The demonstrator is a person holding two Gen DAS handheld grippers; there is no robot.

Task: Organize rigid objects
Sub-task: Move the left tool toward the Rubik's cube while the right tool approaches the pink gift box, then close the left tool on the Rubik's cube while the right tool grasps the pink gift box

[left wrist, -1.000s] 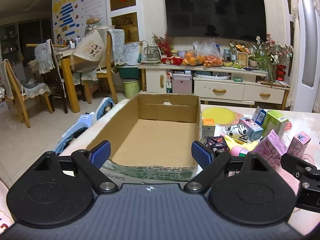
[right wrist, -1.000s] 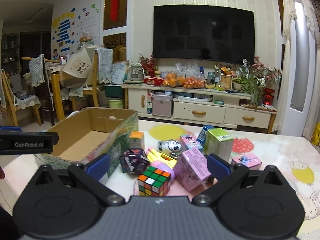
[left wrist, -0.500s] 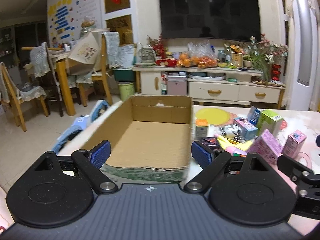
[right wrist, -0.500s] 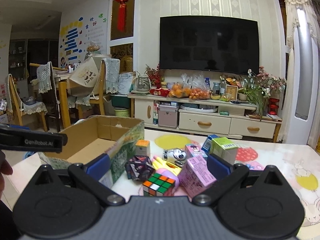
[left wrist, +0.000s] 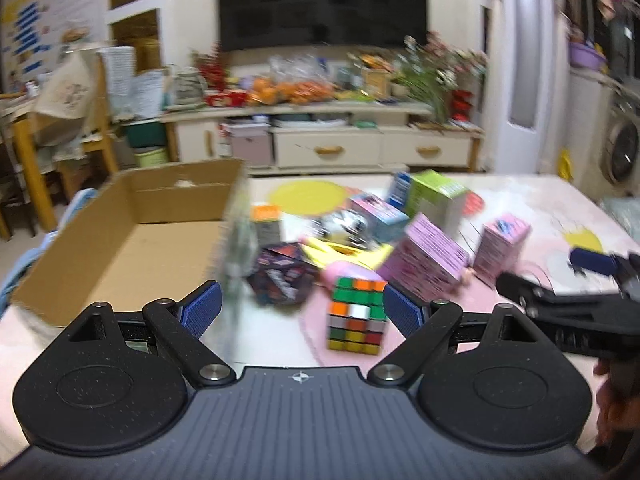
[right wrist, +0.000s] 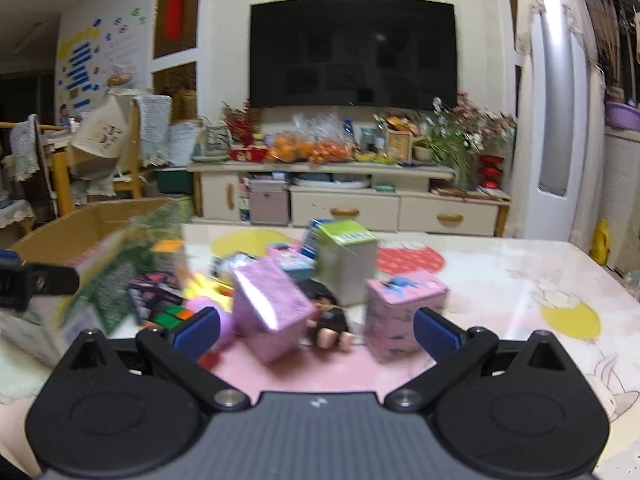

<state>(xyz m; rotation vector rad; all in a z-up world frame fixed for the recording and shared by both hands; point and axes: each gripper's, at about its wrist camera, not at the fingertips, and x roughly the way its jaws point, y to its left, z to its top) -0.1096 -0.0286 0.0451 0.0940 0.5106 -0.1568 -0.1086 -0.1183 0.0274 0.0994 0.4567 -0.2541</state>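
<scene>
Left tongs spread wide, empty; the multicoloured plastic puzzle cube sits on the table at twelve o'clock between their tips; likely light, rigid, slick; best pinched across flat opposite faces; right tongs also spread; open brown cardboard box lies at ten o'clock.

Left gripper: black linkage arms, blue ribbed pads, silver pivot screws, grey ridged body with compass mark. Right gripper: same build.
</scene>
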